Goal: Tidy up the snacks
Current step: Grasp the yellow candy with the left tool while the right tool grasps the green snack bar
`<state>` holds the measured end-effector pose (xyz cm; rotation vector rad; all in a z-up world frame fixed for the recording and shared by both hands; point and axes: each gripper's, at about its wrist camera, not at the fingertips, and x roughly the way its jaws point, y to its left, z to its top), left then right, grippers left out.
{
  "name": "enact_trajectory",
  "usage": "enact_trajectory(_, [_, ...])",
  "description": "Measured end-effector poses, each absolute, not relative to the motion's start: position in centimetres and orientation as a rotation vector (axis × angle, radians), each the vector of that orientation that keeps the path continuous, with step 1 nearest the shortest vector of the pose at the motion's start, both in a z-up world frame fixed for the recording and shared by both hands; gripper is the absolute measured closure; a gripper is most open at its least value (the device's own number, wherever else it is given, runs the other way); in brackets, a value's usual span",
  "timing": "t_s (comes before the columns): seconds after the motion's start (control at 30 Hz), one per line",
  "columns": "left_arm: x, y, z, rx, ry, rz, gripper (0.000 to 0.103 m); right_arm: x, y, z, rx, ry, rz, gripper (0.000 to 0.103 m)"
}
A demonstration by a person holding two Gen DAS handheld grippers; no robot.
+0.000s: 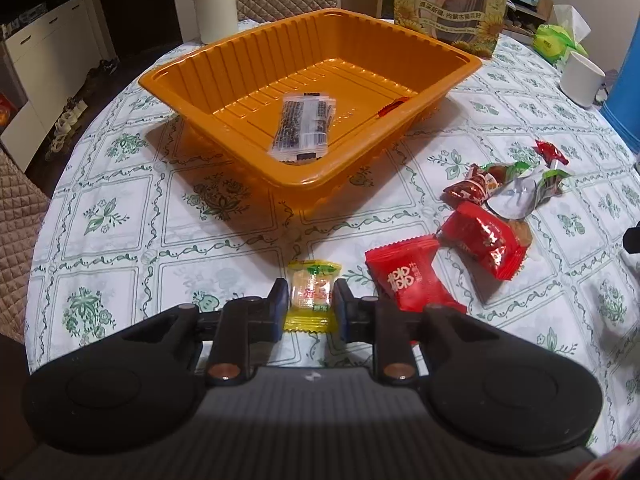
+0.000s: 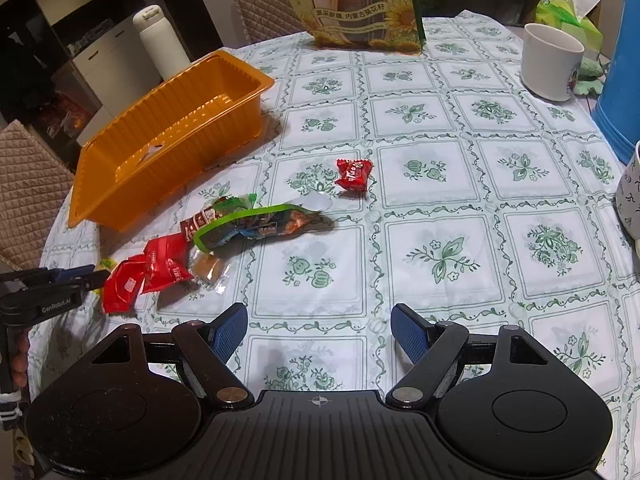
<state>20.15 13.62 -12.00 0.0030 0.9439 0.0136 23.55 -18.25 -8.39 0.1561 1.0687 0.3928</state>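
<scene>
My left gripper (image 1: 310,298) is shut on a small yellow wrapped candy (image 1: 311,291), low over the tablecloth in front of the orange tray (image 1: 224,136). The tray holds a clear packet of dark snack (image 1: 302,126). Red packets (image 1: 412,280) and several other wrapped snacks (image 1: 486,184) lie to the right of the gripper. In the right wrist view my right gripper (image 2: 319,334) is open and empty above the cloth. The snack pile (image 2: 172,260), a green packet (image 2: 256,226) and a lone red candy (image 2: 352,175) lie ahead to its left, beside the tray (image 2: 168,152).
A sunflower seed bag (image 2: 360,4) stands at the back of the round table. A white bottle (image 2: 160,42) stands behind the tray. A white cup (image 2: 550,68), a tissue pack (image 2: 568,12) and a blue container (image 2: 620,92) are at the right. Quilted chairs stand at the left.
</scene>
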Motion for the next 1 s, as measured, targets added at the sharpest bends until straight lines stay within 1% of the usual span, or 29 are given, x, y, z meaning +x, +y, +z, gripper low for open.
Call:
enact_trajectory(0.27, [19.1,14.3,-11.3,-0.079,0.944,0.06,0.083,24.5,-17.3,-8.0,0.226,1.049,0.43,0.025])
enact_trajectory(0.53, [18.4,15.5,-10.2,-0.126,0.923,0.118,0.083,27.0,-15.5,-8.4,0.366,1.016,0.433,0.026])
enact_trajectory(0.63, [18.2,16.1,-9.9,-0.139,0.916,0.143,0.083,28.0,-15.5,-8.9,0.423,1.029,0.406,0.032])
enact_trajectory(0.8, [18.0,17.0,-9.7,-0.153,0.914,0.169,0.083,29.3,-15.5,-9.9,0.496,1.047,0.35,0.035])
enact_trajectory(0.83, [18.0,17.1,-9.6,-0.156,0.914,0.174,0.083,29.5,-15.4,-10.0,0.503,1.045,0.342,0.038])
enact_trajectory(0.9, [18.0,17.2,-9.6,-0.162,0.914,0.178,0.083,29.8,-15.1,-10.4,0.503,1.051,0.326,0.047])
enact_trajectory(0.93, [18.0,17.3,-9.6,-0.164,0.914,0.18,0.083,30.0,-14.9,-10.7,0.496,1.06,0.32,0.054])
enact_trajectory(1.0, [18.0,17.3,-9.6,-0.168,0.914,0.184,0.083,30.1,-14.7,-10.9,0.49,1.059,0.315,0.057])
